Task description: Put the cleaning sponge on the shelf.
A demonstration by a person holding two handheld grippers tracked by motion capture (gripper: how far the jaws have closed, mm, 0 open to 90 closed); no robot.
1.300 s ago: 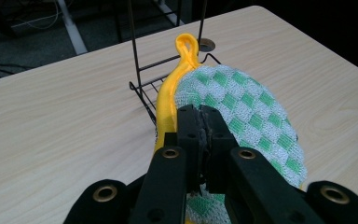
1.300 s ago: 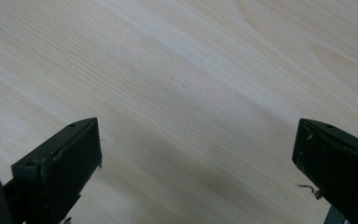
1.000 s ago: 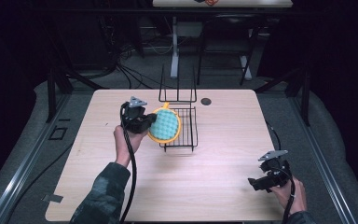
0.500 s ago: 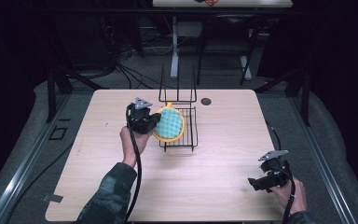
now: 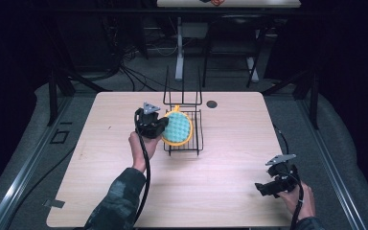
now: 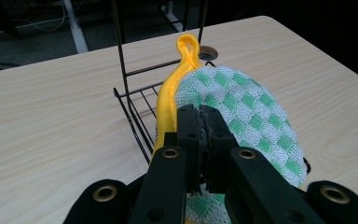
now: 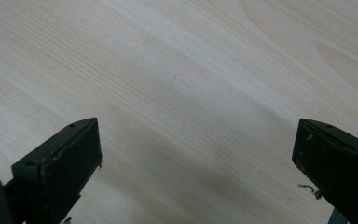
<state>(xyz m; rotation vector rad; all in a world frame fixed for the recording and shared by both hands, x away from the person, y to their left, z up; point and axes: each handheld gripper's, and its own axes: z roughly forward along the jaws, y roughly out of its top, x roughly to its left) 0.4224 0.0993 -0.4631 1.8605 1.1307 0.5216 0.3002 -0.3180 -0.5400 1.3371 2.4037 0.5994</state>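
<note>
The left claw (image 5: 165, 125), clamped on the green-checked scrubbing pad (image 5: 177, 128), is carrying it further over the wire rack (image 5: 188, 143), so placing seems near, while the right claw (image 5: 268, 188) is waiting apart, far from the rack.

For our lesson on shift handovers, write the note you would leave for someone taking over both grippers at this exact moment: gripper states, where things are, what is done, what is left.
Left gripper: shut on the round green-and-white checked pot holder with yellow rim and loop, held on edge at the left side of the black wire rack.
Right gripper: open, empty, over bare wooden table near the front right corner.
Done: pot holder picked up and brought to the rack.
Left: it looks only partly inside the rack; probably ease it in so the wires support it, then release. Whether its lower edge rests on the rack cannot be told.
</note>
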